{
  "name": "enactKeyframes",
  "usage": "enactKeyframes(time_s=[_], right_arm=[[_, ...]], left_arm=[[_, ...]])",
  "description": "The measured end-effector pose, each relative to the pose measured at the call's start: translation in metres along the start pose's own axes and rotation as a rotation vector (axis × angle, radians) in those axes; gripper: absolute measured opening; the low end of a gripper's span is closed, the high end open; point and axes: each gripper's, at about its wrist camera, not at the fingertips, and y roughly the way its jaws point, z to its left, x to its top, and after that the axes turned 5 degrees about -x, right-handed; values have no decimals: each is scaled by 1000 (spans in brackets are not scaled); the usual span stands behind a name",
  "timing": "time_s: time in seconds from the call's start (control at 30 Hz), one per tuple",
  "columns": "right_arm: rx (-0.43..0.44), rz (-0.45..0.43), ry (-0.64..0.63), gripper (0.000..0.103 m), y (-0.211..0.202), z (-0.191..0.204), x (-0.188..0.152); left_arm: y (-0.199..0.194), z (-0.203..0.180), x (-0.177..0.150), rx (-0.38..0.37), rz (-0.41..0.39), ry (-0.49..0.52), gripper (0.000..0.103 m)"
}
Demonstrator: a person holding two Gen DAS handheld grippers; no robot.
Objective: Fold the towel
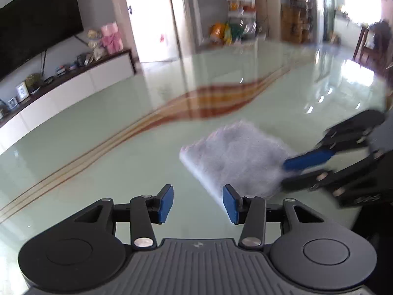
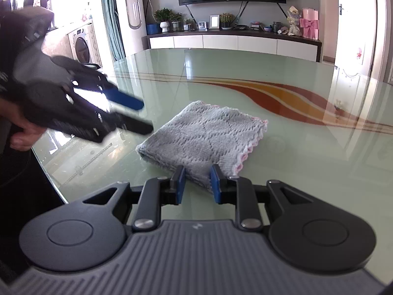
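Note:
A grey knitted towel (image 2: 203, 135) with a pink scalloped edge lies folded on the glass table (image 2: 282, 162); it also shows in the left wrist view (image 1: 233, 157), blurred. My right gripper (image 2: 196, 184) is open with its jaws on either side of the towel's near corner; it also shows in the left wrist view (image 1: 292, 172). My left gripper (image 1: 197, 202) is open and empty, above the table just short of the towel's near edge. It shows blurred at the left in the right wrist view (image 2: 145, 115).
The pale green glass table has a red and orange swirl (image 2: 277, 98). Its edge (image 2: 49, 172) curves at the left. A TV cabinet (image 2: 233, 41) with ornaments stands beyond the table.

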Motion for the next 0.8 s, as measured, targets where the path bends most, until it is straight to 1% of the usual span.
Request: enactKeyframes(time_s=[0.03, 0.1, 0.13, 0.17, 0.2, 0.23, 0.3, 0.37, 0.43, 0.47, 0.5, 0.53, 0.63, 0.7, 0.73, 0.8], right_arm=[[2, 2, 0, 22, 0, 0, 0], [4, 5, 0, 24, -1, 0, 2], [3, 0, 2, 31, -2, 1, 4], [-2, -16, 5, 35, -5, 2, 6], [-9, -31, 8, 37, -7, 2, 7], [-18, -46, 14, 36, -8, 2, 9], [-47, -79, 32, 36, -10, 1, 16], [-75, -85, 43, 36, -6, 2, 21], [-104, -72, 41, 34, 1, 2, 23], [-125, -50, 33, 33, 7, 3, 22], [-154, -9, 16, 34, 15, 4, 19], [-168, 6, 11, 34, 19, 3, 15], [-166, -11, 35, 34, 15, 2, 14], [-176, -66, 28, 34, 9, 3, 18], [-191, -84, 14, 34, 8, 4, 20], [-211, -100, -13, 34, 12, 2, 25]], left_arm=[[0, -1, 0, 4, 1, 3, 47], [-7, 0, 3, -5, -39, -22, 47], [-12, 2, 6, -21, -72, -45, 47], [-16, 3, 10, -27, -98, -55, 48], [-17, 3, 16, -20, -114, -50, 49], [-16, 2, 20, -9, -120, -41, 49], [-6, -1, 28, 38, -109, -13, 49], [3, -1, 32, 68, -94, -17, 49], [11, -2, 34, 89, -73, -21, 49], [16, -3, 32, 94, -52, -13, 49], [21, -5, 31, 99, -30, -4, 49], [23, -6, 29, 104, -22, 4, 49], [20, -9, 28, 114, -36, 11, 49], [9, -11, 29, 130, -72, -7, 49], [4, -11, 31, 140, -88, -17, 50], [-4, -16, 29, 153, -106, -40, 57]])
